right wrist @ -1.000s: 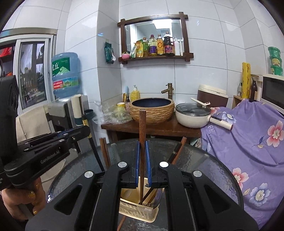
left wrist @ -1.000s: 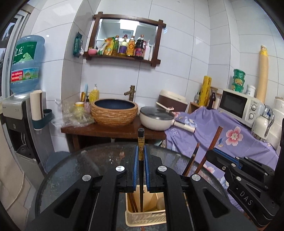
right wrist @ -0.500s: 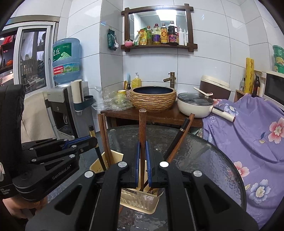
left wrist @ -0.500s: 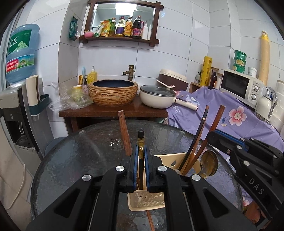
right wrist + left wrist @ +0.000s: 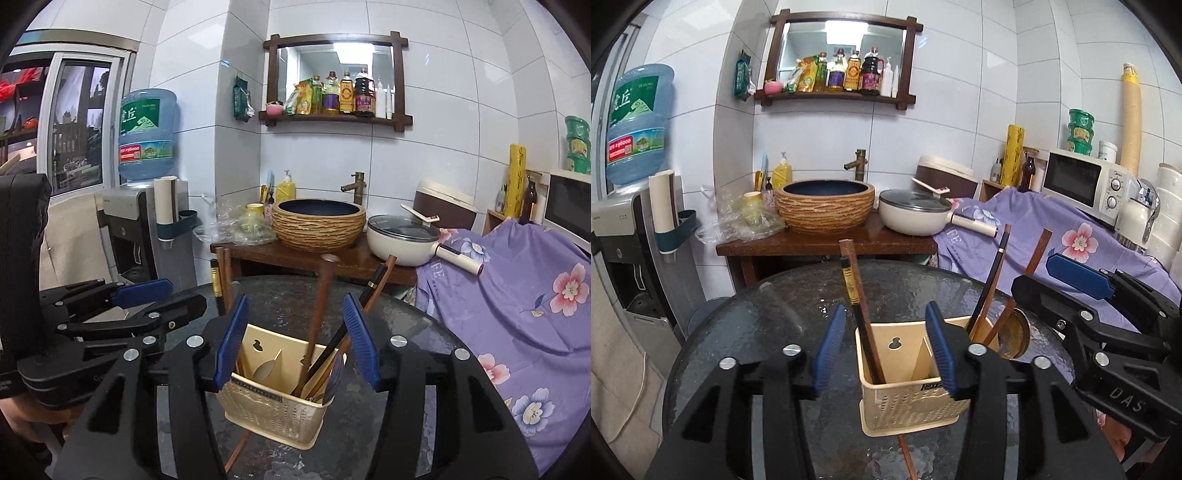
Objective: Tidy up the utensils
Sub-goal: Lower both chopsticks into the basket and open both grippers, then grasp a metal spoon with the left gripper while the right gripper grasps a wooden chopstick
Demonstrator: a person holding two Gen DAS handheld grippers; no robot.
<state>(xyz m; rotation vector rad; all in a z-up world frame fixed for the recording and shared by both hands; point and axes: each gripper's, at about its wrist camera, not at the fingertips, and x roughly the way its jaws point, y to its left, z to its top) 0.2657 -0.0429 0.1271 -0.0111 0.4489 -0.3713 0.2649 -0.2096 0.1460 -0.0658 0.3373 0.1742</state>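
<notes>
From the left wrist we see our left gripper (image 5: 884, 347) with its blue pads (image 5: 827, 350) apart and opening, nothing pressed between them. Just ahead of the pads, the cream caddy (image 5: 908, 402) stands on the glass table (image 5: 746, 332). In its left compartment, between our fingers, two chopsticks (image 5: 858, 306) lean back and to the left, free of both pads. In its right compartment, past our right finger, more chopsticks (image 5: 991, 280) and a ladle (image 5: 1015, 334) lean right. Our right gripper (image 5: 1086, 291) hangs to the right of the caddy. From the right wrist, our right gripper (image 5: 297, 339) is also parted and opening, and the pads touch nothing. The caddy (image 5: 273, 410) sits just ahead and below, a wooden spoon (image 5: 319, 314) standing loose in its right compartment between our fingers, beside dark chopsticks (image 5: 364, 301). The left gripper (image 5: 147, 295) sits to our left, next to the two chopsticks (image 5: 219, 280).
</notes>
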